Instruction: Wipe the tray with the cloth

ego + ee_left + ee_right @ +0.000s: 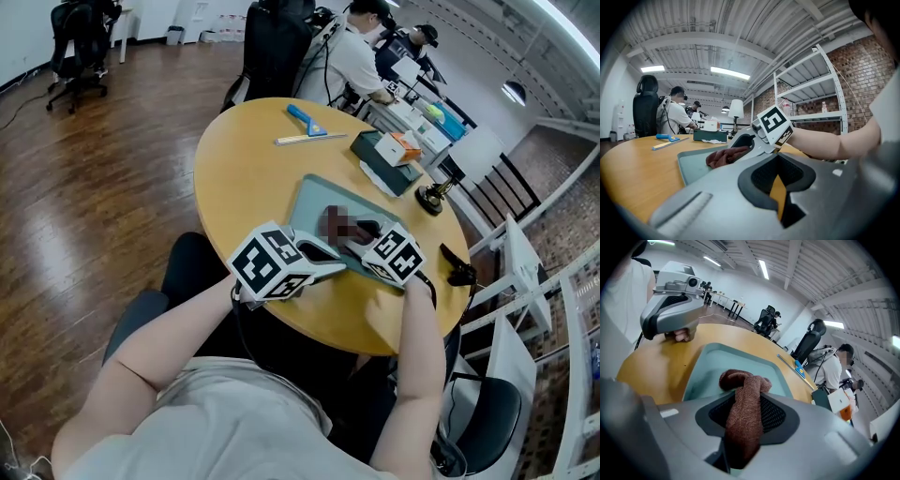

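Lying low and almost level at the near left edge of the tray [314, 195], the left gripper [336, 265] is probably kept there so that the tray is steadied against sliding on the table [244, 155]. Its jaws are seen slightly parted, with only bare tabletop in the narrow gap, and contact with the rim cannot be confirmed. Further right, the brown cloth [743, 404] is pinched between the jaws of the right gripper [359, 234]. This gripper is tilted downward, so the bunched free end is laid on the tray floor about its middle, as wiping requires. The cloth running up through the jaws is shown only in the right gripper view. The bunched end meeting the tray is shown side-on in the left gripper view. The tray's whole outline is given by the head view alone.
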### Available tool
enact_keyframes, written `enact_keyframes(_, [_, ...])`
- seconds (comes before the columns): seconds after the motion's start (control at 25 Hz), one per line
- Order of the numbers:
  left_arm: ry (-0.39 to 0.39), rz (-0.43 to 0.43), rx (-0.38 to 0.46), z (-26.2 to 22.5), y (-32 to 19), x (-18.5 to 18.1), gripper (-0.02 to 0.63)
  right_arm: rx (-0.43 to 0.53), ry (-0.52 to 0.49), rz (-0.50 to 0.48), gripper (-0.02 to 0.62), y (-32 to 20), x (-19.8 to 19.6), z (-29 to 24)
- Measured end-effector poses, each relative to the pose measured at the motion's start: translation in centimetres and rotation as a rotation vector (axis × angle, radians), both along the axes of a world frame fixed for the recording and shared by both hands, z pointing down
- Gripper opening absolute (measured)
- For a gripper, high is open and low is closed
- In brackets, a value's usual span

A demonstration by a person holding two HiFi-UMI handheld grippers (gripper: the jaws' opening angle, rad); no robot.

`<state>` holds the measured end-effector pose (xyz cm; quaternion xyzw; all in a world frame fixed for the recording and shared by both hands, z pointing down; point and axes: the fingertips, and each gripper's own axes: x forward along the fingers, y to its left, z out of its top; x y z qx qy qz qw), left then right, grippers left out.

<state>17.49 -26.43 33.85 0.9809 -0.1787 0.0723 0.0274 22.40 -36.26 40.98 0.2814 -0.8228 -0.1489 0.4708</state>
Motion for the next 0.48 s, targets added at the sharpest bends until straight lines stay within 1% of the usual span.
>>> enact_keyframes(0.28, [0.002,0.003,0.000,0.0,0.0,0.1,0.322,0.024,0.016,-0.079,0.135,2.9,-0.7,-0.1])
enact_keyframes(0.48, [0.003,0.001,-0.001,0.0,-0.1,0.0,0.322,0.031,0.012,-0.125,0.135,3.8,-1.5,-0.2])
